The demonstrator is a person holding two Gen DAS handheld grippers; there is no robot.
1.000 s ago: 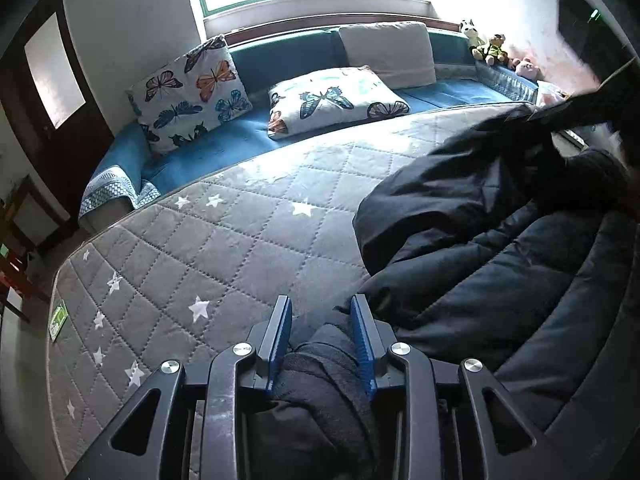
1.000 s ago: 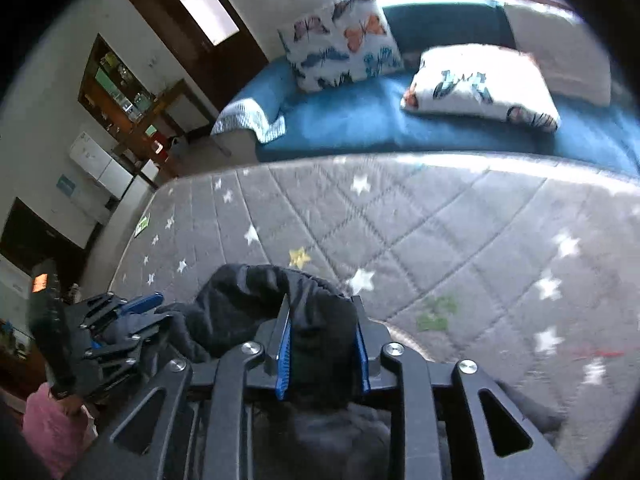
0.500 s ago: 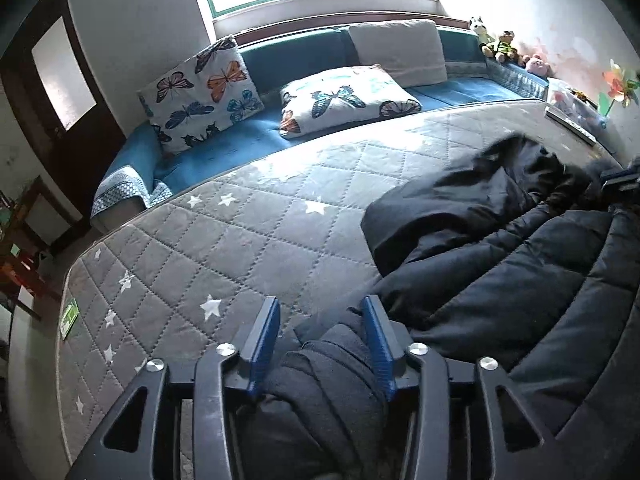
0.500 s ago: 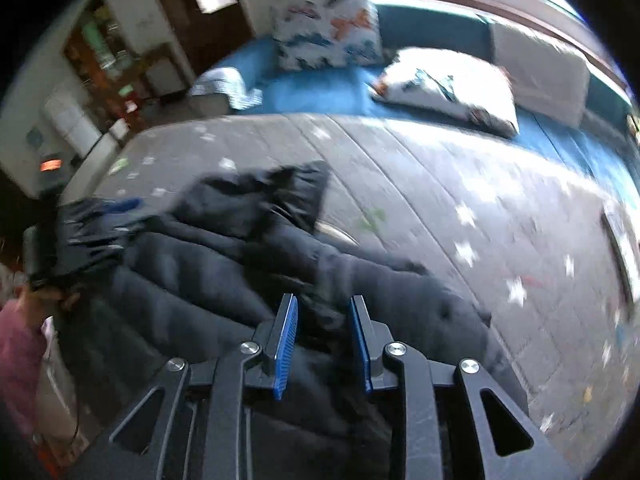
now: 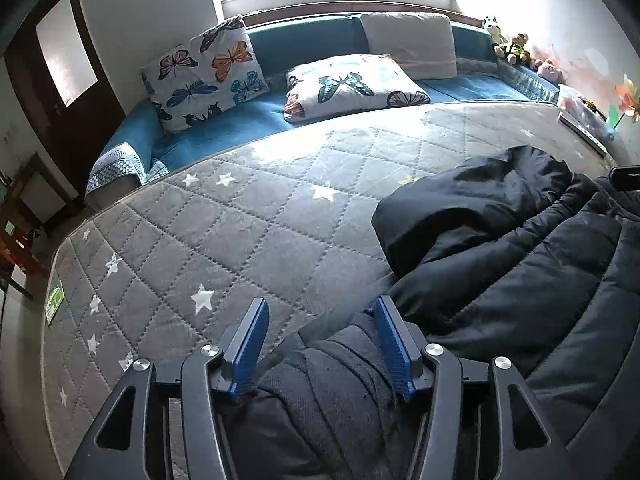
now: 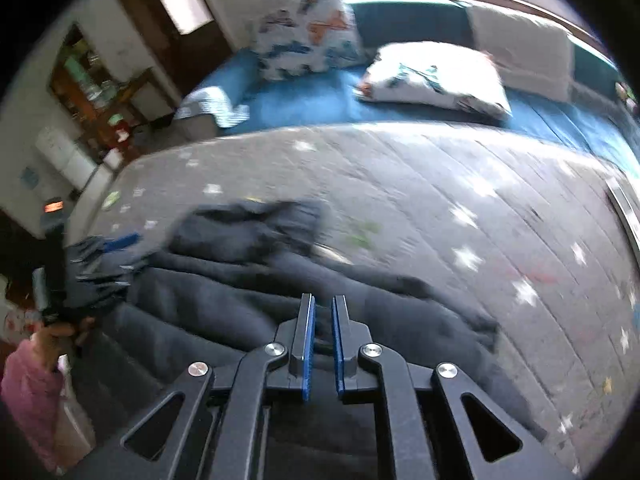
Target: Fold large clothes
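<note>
Black jacket (image 5: 500,264) between left tongs (image 5: 320,344)

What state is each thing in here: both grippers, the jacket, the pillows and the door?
Left gripper: open, jaws just widened, loose dark cuff between them, pads not pressing.
Right gripper: shut, nothing between its pads, over the jacket.
Black puffer jacket: lying on the mattress, partly folded, sleeve laid over the body.
Butterfly pillow: propped upright.
Second butterfly pillow: lying flat.
Door: closed.

Both wrist fisheyes looked steeply down, close over grey star-quilted mattress (image 5: 224,240) (image 6: 440,200); both shared black padded jacket (image 5: 520,264) (image 6: 224,300), blue sofa (image 5: 248,116) (image 6: 304,100).
</note>
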